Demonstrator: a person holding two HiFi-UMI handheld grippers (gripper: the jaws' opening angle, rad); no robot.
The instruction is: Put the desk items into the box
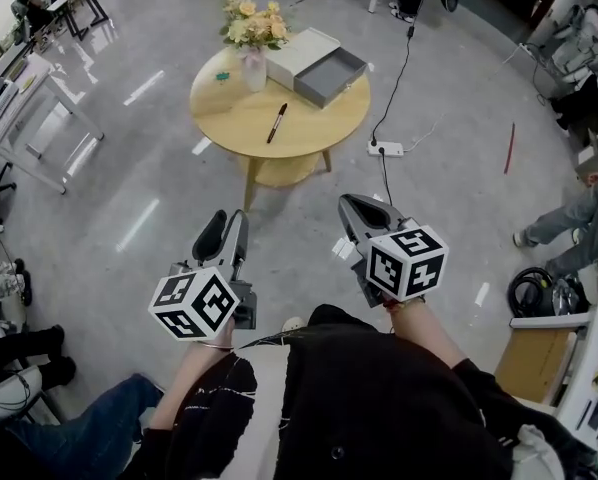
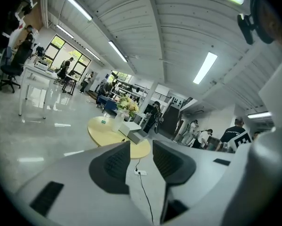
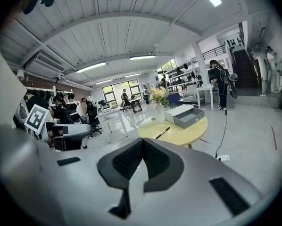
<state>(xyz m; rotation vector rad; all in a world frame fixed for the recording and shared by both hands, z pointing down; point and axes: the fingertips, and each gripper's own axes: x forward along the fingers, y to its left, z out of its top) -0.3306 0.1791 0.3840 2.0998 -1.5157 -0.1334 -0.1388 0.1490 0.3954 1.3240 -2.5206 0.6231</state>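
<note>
the 2 grippers hang well short of the table [image 1: 239,118], which stands ahead of them across the floor. the left gripper [image 1: 229,223] has its jaws apart with nothing between them; the right gripper [image 1: 354,206] is closed and empty. the pen [image 1: 277,123] lies ahead of both, nearer than the open grey box [image 1: 329,76]. i'd step in close first, then take the pen across its middle, clear of the vase [image 1: 255,68].
</note>
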